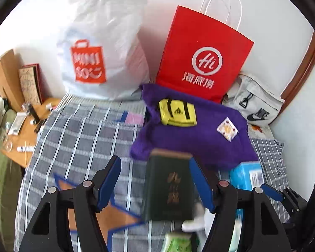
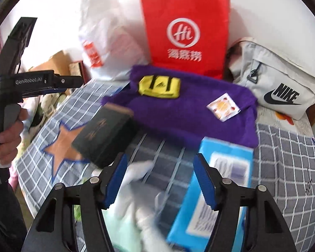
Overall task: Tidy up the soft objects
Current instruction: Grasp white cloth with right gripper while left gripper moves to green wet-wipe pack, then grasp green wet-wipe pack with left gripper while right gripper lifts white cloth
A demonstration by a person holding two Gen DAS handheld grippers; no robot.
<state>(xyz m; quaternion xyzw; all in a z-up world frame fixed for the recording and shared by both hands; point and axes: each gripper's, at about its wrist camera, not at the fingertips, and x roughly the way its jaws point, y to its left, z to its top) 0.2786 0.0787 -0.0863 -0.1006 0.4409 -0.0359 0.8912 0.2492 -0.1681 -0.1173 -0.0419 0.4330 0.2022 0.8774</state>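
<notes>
A purple fuzzy cloth [image 1: 191,134] [image 2: 189,113] lies spread on the plaid bed. On it rest a yellow pouch [image 1: 177,113] [image 2: 159,87] and a small white-and-orange sachet [image 1: 227,129] [image 2: 223,107]. A dark green book [image 1: 170,187] [image 2: 103,132] lies on the bedcover by the cloth's near edge. My left gripper [image 1: 154,161] [image 2: 77,83] hovers open, well above the book, held in a hand. My right gripper [image 2: 161,156] is open over a blurred white soft item [image 2: 140,168] and touches nothing. A blue box [image 2: 212,189] [image 1: 246,175] lies under its right finger.
A red paper bag [image 1: 203,56] [image 2: 184,33] and a white plastic bag [image 1: 100,42] [image 2: 107,35] stand against the wall. A grey Nike bag [image 1: 256,105] [image 2: 279,84] lies at right. A cluttered wooden side table [image 1: 25,134] adjoins the bed's left edge. The plaid cover [image 1: 84,138] shows a star patch.
</notes>
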